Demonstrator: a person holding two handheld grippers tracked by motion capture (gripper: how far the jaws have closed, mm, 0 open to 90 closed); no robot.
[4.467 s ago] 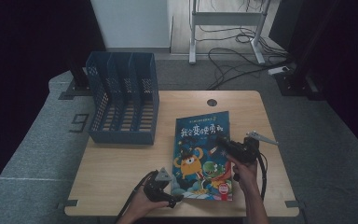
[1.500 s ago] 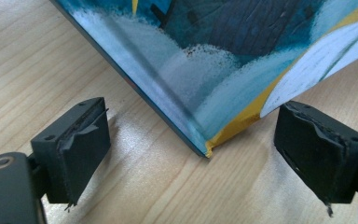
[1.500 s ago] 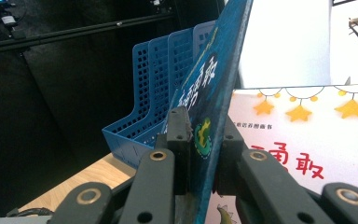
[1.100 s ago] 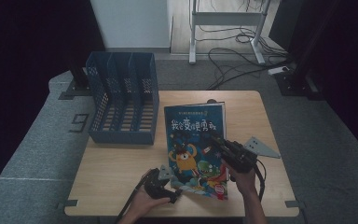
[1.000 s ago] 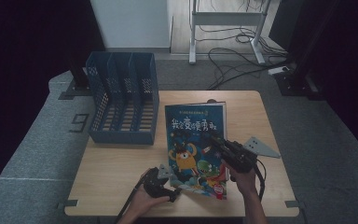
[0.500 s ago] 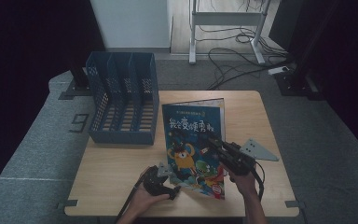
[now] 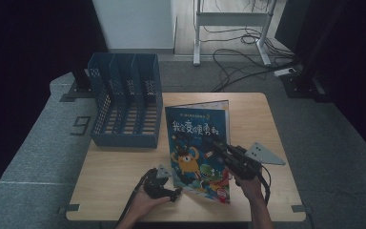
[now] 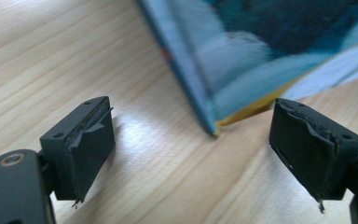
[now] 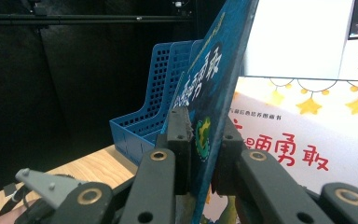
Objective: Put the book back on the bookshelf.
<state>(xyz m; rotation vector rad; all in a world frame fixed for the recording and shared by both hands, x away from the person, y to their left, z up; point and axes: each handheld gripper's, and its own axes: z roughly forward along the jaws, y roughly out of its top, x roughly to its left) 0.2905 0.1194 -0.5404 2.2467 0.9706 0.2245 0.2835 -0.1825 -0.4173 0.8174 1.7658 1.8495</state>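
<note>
Blue file rack [image 7: 125, 107] stands at the far left of the desk [image 7: 124, 167], open top, perforated walls, several upright slots side by side. Slots seen from the high view hold nothing; the rack's blue slots [image 9: 147, 112] also show in the right gripper view.

Picture book [image 7: 198, 148], dark blue cover with cartoon figures and a light title line, sits mid-desk just right of the rack, not touching it as far as can be told. Long axis runs from the near edge of the desk toward the far edge; title end points away from the person. Front cover is lifted and stands tilted up, an inner title page [image 9: 303, 140] with stars exposed beneath it.

Right tongs [image 7: 219, 145] closed on the raised cover [image 9: 205, 130], one pad on each face.

Left tongs [image 7: 174, 194] open, low over the desk at the book's near left corner [image 8: 214, 128]; the corner lies between the pads, touching neither.
</note>
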